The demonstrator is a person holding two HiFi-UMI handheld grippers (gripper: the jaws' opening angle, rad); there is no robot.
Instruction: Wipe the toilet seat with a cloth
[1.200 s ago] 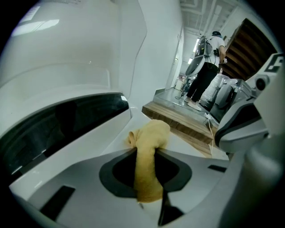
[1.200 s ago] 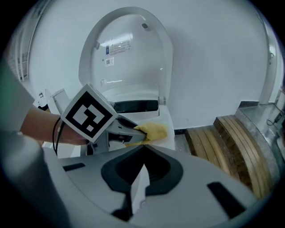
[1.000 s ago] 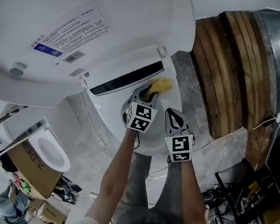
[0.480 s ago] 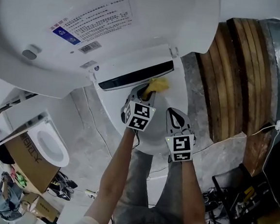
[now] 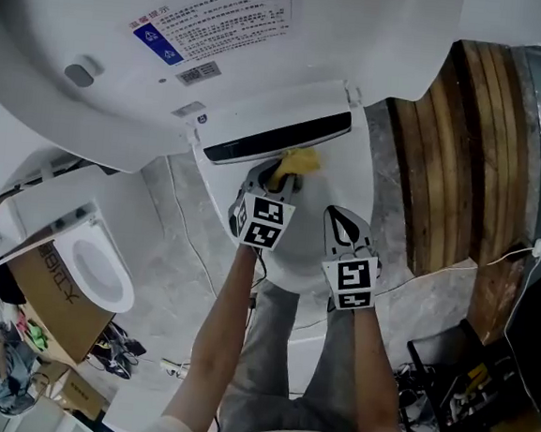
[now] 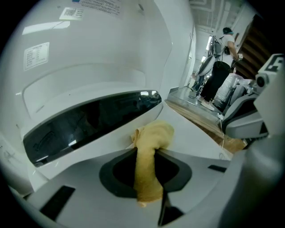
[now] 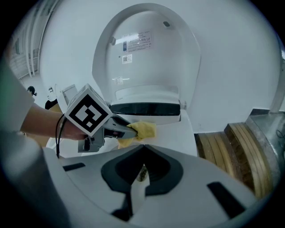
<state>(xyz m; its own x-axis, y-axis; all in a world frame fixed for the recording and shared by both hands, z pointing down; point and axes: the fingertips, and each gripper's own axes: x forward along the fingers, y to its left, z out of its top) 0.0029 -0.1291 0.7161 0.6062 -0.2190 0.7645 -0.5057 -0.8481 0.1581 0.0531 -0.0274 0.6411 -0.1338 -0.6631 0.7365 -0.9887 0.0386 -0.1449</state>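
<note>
Left tool (image 5: 279, 176) clamps the yellow cloth (image 5: 302, 159) against the rear of the toilet seat (image 5: 343, 196). Right tool (image 5: 343, 228) is clenched and empty. Wiping appears under way, with the seat front probably still to do.

From the head we look steeply down past both forearms onto the toilet (image 5: 349, 181), and its raised lid (image 5: 170, 70) fills the top of that view. On the left gripper (image 5: 281, 177) we sit low and very close, facing the dark panel (image 6: 89, 124) at the hinge, with the cloth (image 6: 149, 151) right before the lens. On the right gripper (image 5: 336, 218) we stand further back, facing the whole lid head-on. All three views share the cloth, the panel and the lid's printed label (image 5: 222, 18).
</note>
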